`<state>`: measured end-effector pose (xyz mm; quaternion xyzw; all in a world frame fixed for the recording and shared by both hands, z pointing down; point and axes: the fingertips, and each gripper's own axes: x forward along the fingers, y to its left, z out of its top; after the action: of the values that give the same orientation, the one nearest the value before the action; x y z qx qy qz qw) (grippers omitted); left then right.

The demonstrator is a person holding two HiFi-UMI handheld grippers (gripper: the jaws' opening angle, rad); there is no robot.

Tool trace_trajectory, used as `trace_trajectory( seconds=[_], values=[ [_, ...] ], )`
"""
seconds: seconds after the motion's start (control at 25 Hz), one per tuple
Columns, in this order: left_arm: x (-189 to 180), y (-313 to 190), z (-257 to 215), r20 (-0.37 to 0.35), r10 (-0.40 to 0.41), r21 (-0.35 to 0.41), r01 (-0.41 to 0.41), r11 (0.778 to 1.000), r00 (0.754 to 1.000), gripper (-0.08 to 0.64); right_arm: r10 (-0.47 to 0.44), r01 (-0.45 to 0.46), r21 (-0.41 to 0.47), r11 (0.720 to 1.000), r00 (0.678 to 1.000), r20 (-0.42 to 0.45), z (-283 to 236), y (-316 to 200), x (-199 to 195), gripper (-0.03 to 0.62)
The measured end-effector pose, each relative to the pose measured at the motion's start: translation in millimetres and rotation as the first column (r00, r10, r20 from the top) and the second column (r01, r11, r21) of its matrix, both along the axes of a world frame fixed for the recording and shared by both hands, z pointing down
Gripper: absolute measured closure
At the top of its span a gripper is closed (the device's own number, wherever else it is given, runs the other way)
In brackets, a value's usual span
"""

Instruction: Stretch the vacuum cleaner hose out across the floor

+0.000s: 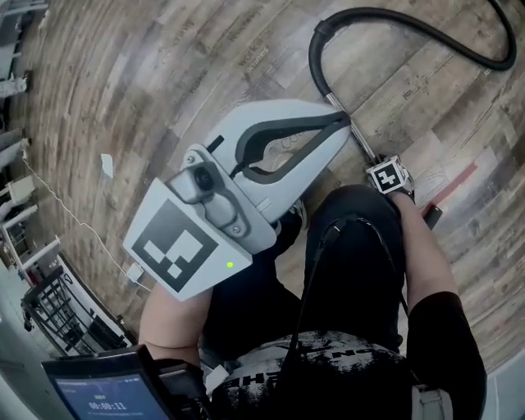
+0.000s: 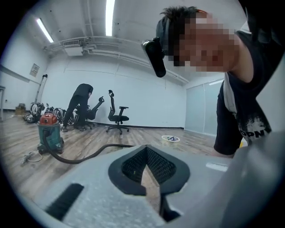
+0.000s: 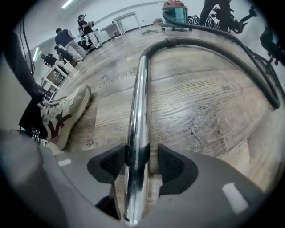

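Plank floor (image 1: 148, 74), seen from above over the person's own legs. Left gripper (image 1: 346, 123) held up near the head camera, lying roughly level over the floor; in the left gripper view its two jaws meet at the tips with nothing between them, only a sliver of floor showing behind the pads. Right gripper (image 3: 141, 162) low by the floor and pointed steeply down, its marker cube just visible in the head view beside the right forearm. Its jaws stand wide, one on each side of the chrome tube (image 3: 137, 111): the pad on the picture's left lies against the tube, the other pad stands clear with a thin gap, so no clamp on it. The tube lies on the floor and runs away from the jaws to a black cuff, where the black hose (image 1: 312, 59) begins. From there the hose bends back on itself in a tight loop, then sweeps off across the boards in a long curve and out of the head view at the upper right. In the right gripper view it leads on to the vacuum cleaner (image 3: 174, 10), a green drum with a red top, standing well away near the far wall. White and red shoe (image 3: 62, 113) planted left of the tube. Office chair (image 2: 118, 118) and a bent-over person (image 2: 80, 104) in the background
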<state>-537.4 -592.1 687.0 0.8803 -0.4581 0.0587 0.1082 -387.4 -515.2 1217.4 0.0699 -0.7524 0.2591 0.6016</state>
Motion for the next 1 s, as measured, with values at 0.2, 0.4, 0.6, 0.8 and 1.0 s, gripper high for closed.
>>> trace_trajectory(
  seconds=[0.2, 0.4, 0.6, 0.8, 1.0],
  values=[
    [-6.4, 21.3, 0.2, 0.038, -0.047, 0.001, 0.047, 0.999, 0.998, 0.561, -0.033, 0.043, 0.106, 0.993, 0.995, -0.093, -3.0, -12.1, 7.9, 0.375],
    [-1.9, 36.2, 0.5, 0.051, -0.05, 0.002, 0.05, 0.999, 0.997, 0.561, -0.033, 0.041, 0.099, 0.994, 0.996, -0.08, -5.0, -9.1, 4.9, 0.416],
    [1.0, 38.3, 16.7, 0.069, -0.002, -0.037, 0.005, 0.999, 0.998, 0.561, -0.017, 0.028, 0.07, 0.997, 0.987, -0.159, -9.6, -5.0, 25.9, 0.417],
    [4.2, 30.4, 33.8, 0.058, 0.049, -0.073, -0.044, 0.996, 0.997, 0.561, 0.005, -0.005, -0.027, 1.0, 1.0, -0.01, -30.0, 6.4, 5.3, 0.419],
    [29.0, 26.6, 33.4, 0.073, 0.092, -0.074, -0.087, 0.993, 0.993, 0.561, 0.012, -0.011, -0.009, 1.0, 0.994, 0.108, -60.9, -11.0, 1.7, 0.42]
  ],
)
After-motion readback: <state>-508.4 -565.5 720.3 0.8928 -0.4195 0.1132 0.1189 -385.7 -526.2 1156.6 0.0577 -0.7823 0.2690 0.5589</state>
